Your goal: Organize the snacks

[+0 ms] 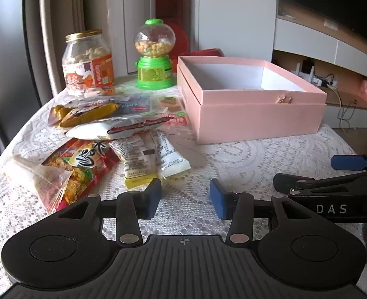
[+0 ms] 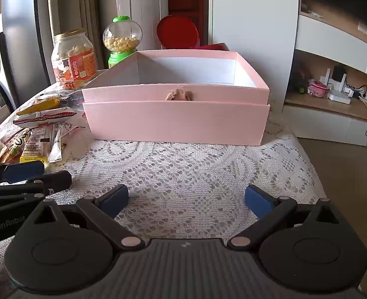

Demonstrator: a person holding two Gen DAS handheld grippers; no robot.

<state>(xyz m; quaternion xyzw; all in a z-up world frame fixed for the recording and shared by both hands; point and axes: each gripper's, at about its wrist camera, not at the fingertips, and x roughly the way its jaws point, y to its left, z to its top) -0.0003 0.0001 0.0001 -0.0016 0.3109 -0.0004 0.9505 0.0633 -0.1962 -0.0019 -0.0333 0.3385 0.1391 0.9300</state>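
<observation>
Snacks lie heaped on the lace tablecloth (image 2: 183,164), to the left of the pink box (image 1: 255,117), which I log as open-topped with a white interior and seated in its own lid. Behind the heap stand a glass jar (image 1: 87,62) with a gold cap and a green candy dispenser (image 1: 154,54), both upright. The heap itself comprises a red packet (image 1: 83,167), a white packet (image 1: 113,127), a yellow packet (image 1: 88,114) and a clear printed packet (image 1: 153,154). My left gripper (image 1: 185,198) sits just in front of the clear packet, fingers spread, holding nothing. My right gripper (image 2: 185,199) faces the box's front wall, well short of it, fingers spread wider and holding nothing.
</observation>
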